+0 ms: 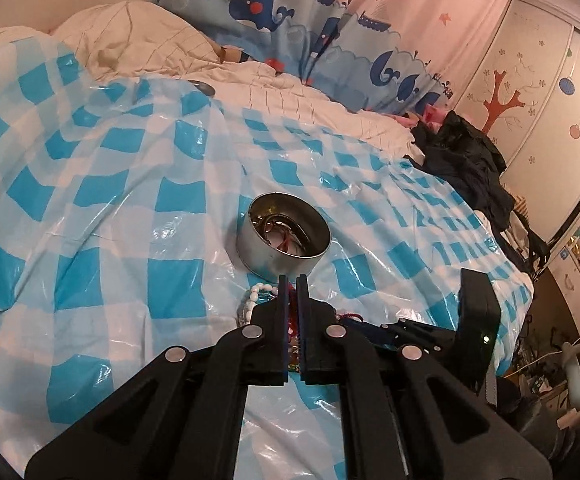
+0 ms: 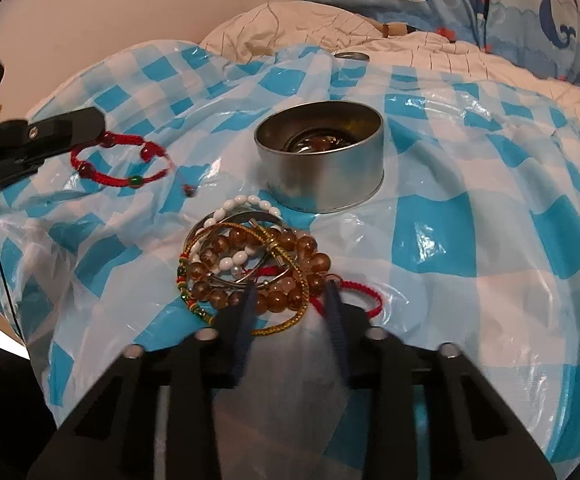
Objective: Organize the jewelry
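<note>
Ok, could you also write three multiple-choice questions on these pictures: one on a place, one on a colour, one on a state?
1. Where does the pile of bracelets lie?
A. inside the metal tin
B. on the checked sheet, just before the tin
C. on the pillow

2. What colour is the cord of the bracelet at the left gripper?
A. red
B. green
C. white

3. How do the right gripper's fingers stand?
A. shut on a bead
B. shut on nothing
C. apart

Answers:
1. B: the pile of bracelets rests on the checked sheet, on the camera's side of the metal tin.
2. A: the left gripper pinches the red bracelet.
3. C: the right gripper shows a wide gap over the pile.
</note>
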Demonstrator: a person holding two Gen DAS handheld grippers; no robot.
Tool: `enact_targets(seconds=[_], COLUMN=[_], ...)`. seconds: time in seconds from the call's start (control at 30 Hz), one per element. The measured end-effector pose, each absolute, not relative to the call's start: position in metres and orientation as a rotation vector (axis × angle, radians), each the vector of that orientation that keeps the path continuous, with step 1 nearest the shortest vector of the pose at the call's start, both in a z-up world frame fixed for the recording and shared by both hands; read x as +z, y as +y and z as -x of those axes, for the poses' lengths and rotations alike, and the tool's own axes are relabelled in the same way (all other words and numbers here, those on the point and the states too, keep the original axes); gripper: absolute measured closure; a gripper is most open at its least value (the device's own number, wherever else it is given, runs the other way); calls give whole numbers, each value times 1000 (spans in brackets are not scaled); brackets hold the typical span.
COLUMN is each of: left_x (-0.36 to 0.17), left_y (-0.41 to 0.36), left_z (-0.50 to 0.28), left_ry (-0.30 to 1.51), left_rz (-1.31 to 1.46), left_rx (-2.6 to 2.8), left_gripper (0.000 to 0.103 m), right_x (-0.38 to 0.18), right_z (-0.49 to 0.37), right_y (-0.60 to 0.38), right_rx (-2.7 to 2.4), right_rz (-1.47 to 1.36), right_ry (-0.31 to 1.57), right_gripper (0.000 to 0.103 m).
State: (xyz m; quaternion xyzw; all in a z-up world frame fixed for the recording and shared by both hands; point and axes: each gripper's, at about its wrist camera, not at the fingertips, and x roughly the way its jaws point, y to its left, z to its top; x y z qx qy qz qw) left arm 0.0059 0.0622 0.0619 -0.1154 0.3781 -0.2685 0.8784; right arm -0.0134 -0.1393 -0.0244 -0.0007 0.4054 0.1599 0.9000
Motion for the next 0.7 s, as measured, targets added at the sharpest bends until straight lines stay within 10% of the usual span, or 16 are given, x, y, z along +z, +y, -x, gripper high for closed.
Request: enact_targets(seconds=[0.1, 0.7], left_x=[59, 47], left_y=[57, 30], left_z=[-7, -12], left_ry=[799, 834], left_rz=[225, 210], left_rx=[-559, -559], left_gripper=[100, 100], right_x=[-22, -28], right_z=[16, 28], right_y=[-137, -169], right_rx=[337, 396], right_rz=[13, -225], right_ry=[830, 757], right_gripper=[96, 98])
